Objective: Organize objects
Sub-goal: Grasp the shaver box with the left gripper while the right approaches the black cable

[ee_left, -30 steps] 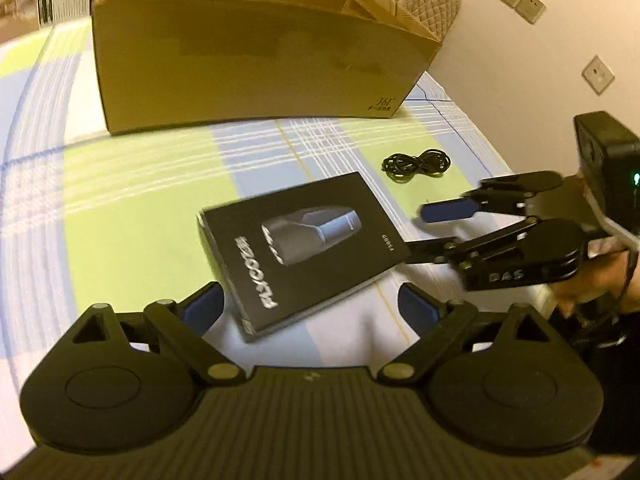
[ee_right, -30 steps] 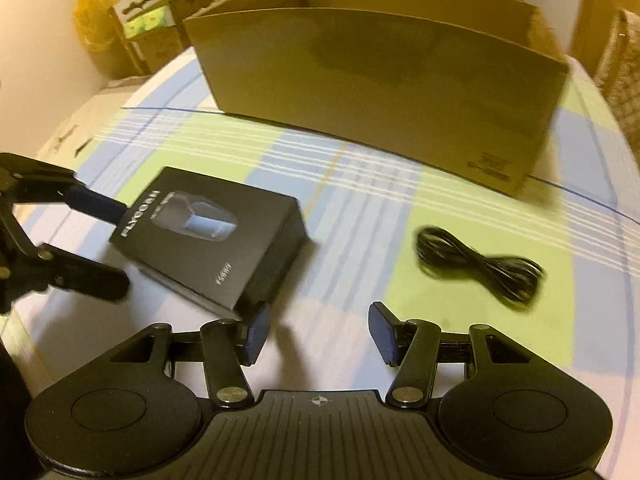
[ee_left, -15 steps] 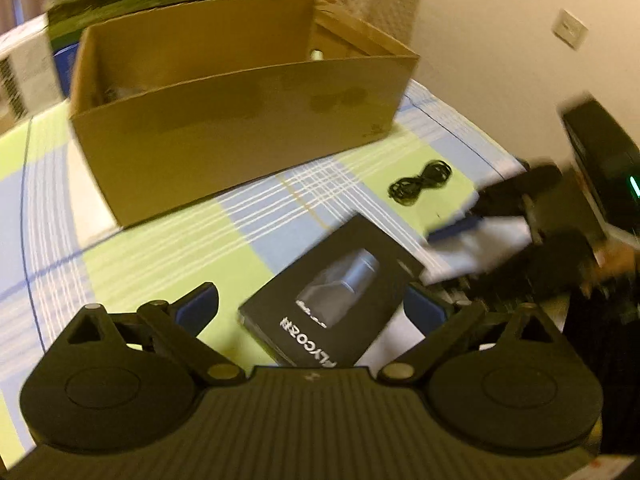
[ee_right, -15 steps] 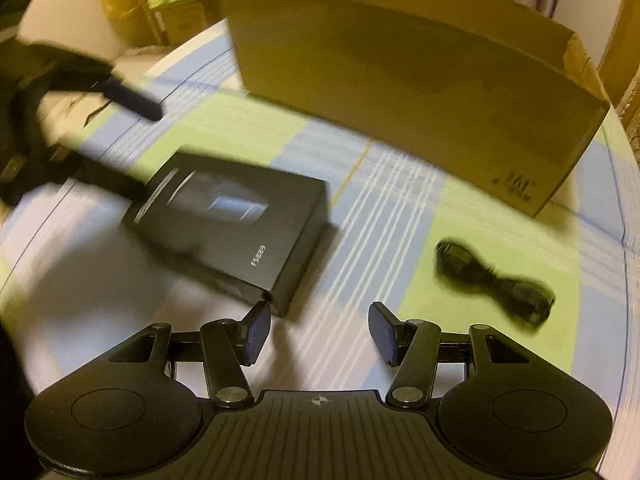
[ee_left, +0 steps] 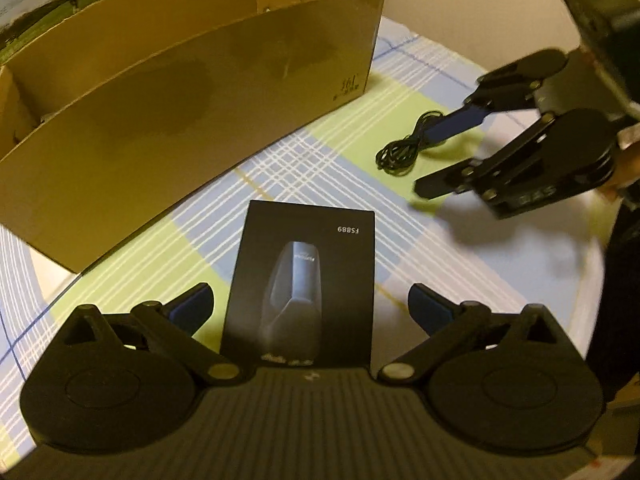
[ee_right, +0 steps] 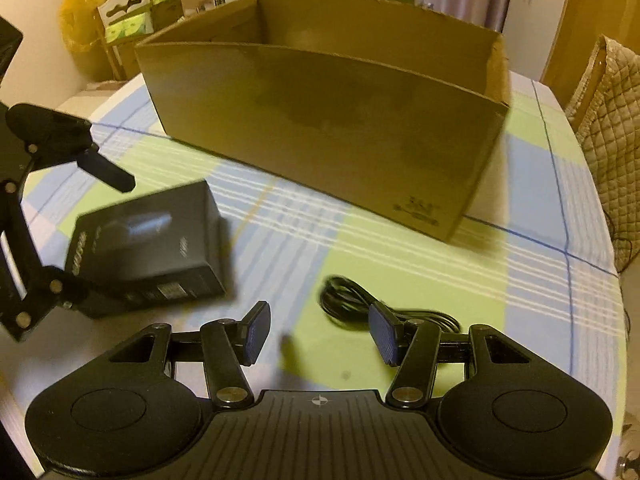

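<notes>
Tabletop (ee_left: 132, 280) first: it lies under a cloth checked in green, pale blue and white, and it carries everything I am working with. Cardboard box (ee_left: 192, 92) comes next, big, brown and open at the top, filling my left camera from nine to one o'clock and standing at twelve o'clock in my right camera (ee_right: 328, 120); I cannot see what is inside it. Black product box (ee_left: 304, 284) lies flat on the cloth near the carton, a picture of a dark device and the code FS889 on its top face; in the left view it sits at six o'clock, pointing straight up the frame. My left claw (ee_left: 310, 310) straddles its near end, released and spread wide, the blue pads (ee_left: 192, 306) clear of both long sides with cloth showing in the gaps. From my right camera the same box shows blurred at nine o'clock (ee_right: 148, 240) with that claw's arms reaching around it. My right claw (ee_right: 320, 334) stands about half open with nothing gripped; in the left view it appears at two o'clock (ee_left: 436, 160). Smallest is the coiled black cable (ee_right: 352, 300), lying on a green patch at five o'clock from the carton's printed corner, partly hidden behind my right fingertip and untouched as far as I can tell.
</notes>
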`<state>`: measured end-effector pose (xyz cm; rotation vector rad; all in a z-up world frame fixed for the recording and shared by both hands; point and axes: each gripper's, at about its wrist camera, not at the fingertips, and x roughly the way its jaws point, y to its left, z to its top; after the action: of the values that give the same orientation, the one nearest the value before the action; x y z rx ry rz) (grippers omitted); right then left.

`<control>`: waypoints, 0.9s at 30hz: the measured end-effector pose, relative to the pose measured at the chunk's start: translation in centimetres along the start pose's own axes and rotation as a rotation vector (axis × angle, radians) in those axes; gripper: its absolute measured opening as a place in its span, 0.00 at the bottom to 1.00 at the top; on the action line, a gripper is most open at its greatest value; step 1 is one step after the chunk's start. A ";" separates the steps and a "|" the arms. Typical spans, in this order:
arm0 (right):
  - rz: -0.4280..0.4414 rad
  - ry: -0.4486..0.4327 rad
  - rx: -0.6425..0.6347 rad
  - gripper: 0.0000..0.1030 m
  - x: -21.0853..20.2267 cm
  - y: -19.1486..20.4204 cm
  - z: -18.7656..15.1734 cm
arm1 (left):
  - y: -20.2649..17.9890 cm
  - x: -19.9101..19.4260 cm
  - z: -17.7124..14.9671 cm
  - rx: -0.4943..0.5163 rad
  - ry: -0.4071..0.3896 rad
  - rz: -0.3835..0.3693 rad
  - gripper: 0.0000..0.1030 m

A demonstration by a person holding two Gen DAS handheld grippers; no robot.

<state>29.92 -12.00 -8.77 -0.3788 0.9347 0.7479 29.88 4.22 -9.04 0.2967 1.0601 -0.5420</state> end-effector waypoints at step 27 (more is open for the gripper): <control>0.039 0.072 -0.213 0.50 1.4 -5.2 0.9 | -0.6 2.0 0.2 -0.030 0.042 0.074 0.76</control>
<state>34.72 -14.50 -9.56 -0.5782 0.9346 0.8774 30.49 3.06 -10.68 0.3212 1.0924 -0.4550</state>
